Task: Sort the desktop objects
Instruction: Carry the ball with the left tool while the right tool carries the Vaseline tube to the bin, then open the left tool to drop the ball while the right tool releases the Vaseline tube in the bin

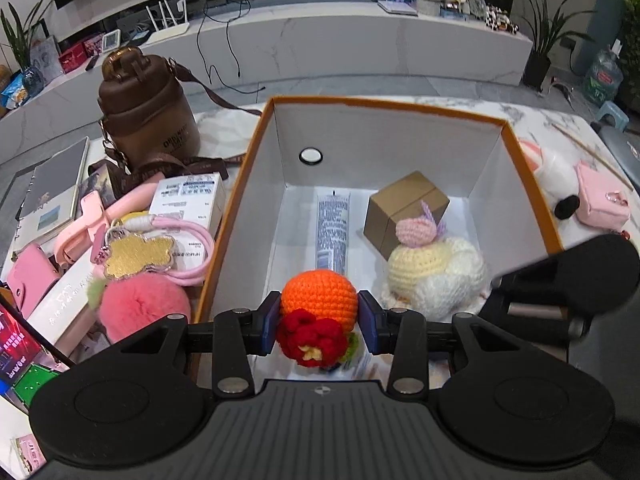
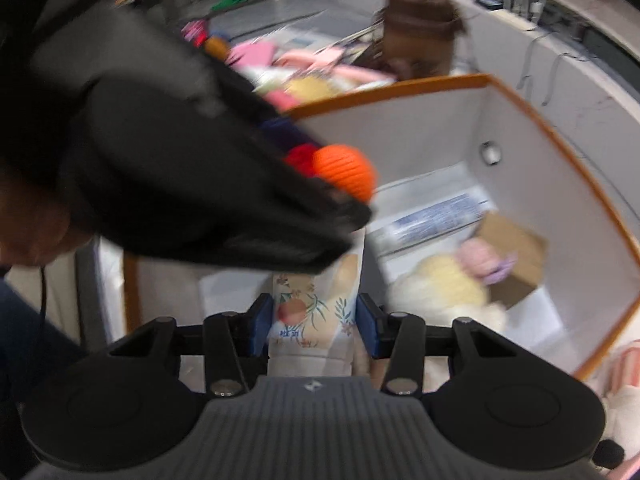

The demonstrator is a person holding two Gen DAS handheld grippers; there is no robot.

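Nearest in the left wrist view, the left gripper (image 1: 319,322) has its jaws clenched on an orange crocheted ball with a red flower (image 1: 318,312), held over the near end of the orange-rimmed box (image 1: 532,184). The right gripper (image 2: 311,324) likewise grasps a floral-printed packet (image 2: 312,316) between its blue pads, also above the box, so both things look ready to drop in. Already lying inside are a white tube (image 1: 333,228), a small brown carton (image 1: 404,210) and a cream crocheted toy with a pink top (image 1: 434,272), so I judge the sorting to be partly done. Much is left: beside the box on the left sit a pink pom-pom (image 1: 142,306), a gold charm on a pink strap (image 1: 140,256), a white printed carton (image 1: 188,200), pink cases and a notebook (image 1: 56,192), with a brown bottle bag (image 1: 148,116) behind them; on the other side lies a small pink purse (image 1: 600,200). The tabletop (image 1: 532,120) is pale marble. Beyond it runs a long white ledge (image 1: 360,40) carrying a router, cables, a teddy bear and potted plants.
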